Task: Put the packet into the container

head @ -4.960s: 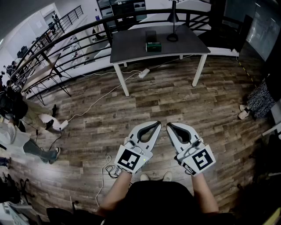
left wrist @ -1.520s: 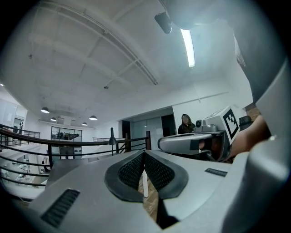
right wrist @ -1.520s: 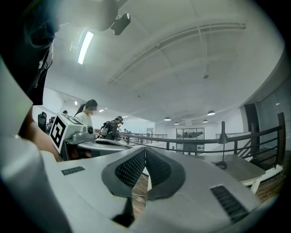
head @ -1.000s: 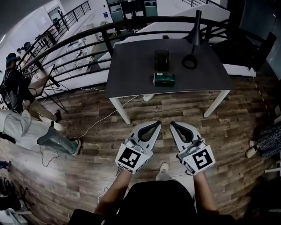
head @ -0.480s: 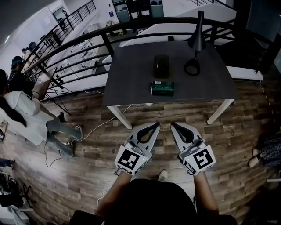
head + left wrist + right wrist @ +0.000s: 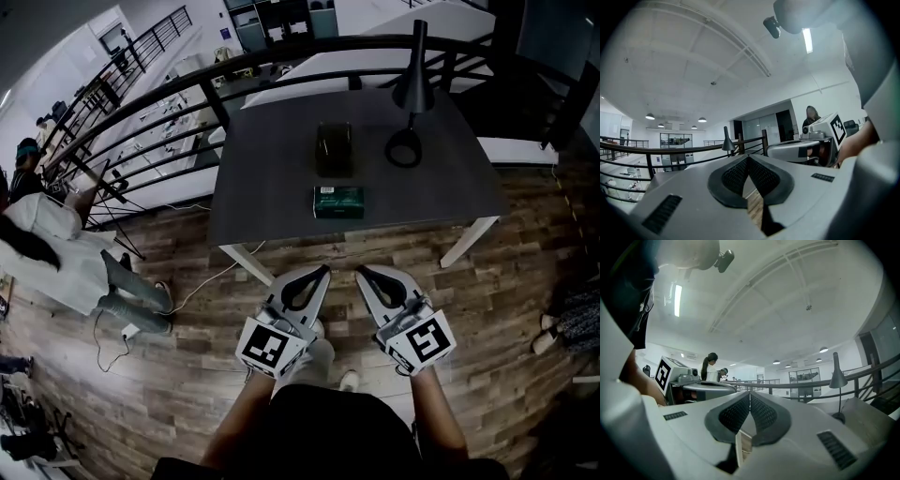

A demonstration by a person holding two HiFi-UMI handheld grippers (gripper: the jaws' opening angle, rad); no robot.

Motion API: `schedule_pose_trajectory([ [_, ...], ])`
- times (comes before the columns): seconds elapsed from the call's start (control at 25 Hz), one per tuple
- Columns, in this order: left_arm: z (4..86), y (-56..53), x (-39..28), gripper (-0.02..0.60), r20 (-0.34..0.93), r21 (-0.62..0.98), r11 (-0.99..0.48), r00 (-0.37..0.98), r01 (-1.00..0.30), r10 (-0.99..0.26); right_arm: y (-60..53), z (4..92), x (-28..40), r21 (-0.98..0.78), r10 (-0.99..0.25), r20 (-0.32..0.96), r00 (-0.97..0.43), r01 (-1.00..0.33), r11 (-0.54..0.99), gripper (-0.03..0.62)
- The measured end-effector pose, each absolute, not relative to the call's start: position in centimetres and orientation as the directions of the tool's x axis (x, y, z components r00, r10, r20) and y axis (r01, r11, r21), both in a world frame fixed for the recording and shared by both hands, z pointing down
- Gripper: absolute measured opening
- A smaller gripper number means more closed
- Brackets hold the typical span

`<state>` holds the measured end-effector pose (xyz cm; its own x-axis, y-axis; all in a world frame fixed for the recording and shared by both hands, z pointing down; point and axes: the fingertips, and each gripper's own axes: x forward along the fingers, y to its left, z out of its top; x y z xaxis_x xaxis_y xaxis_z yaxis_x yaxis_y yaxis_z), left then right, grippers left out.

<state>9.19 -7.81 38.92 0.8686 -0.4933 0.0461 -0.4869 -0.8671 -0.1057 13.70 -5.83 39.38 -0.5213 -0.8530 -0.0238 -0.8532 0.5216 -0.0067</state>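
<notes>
Well, no writing can be read anywhere: the green packet carries pale print too small to make out, and the marker cubes on the grippers bear only black-and-white square patterns. The packet lies flat on the grey bench, towards its near edge. Just beyond it, and not touching it, stands the dark container; what is inside it cannot be told. To the right of the container stands a black desk lamp with a ring-shaped base. The left gripper and the right gripper hang side by side over the wood plank floor, in front of the bench and well apart from the packet, both pointing towards it. In the left gripper view its fingers are clenched, ribbed pads meeting at the tip with nothing between them. The right gripper's fingers are clenched and empty in the same way. A person in a white top is on the floor at the left, and a black railing runs behind the bench
</notes>
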Motion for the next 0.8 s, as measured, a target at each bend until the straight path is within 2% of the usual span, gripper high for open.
schedule_pose_trajectory([
  [0.2,39.1,-13.1,10.9,0.006,0.024,-0.092,-0.881,0.883,-0.465,-0.469,-10.9,39.9,14.8,0.005,-0.858,0.006,-0.513,-0.858,0.513,0.005],
  [0.8,38.3,-32.8,8.4,0.006,0.021,-0.056,-0.907,0.908,-0.416,-0.418,-30.9,37.9,11.9,-0.018,-0.884,0.009,-0.467,-0.884,0.467,0.005],
])
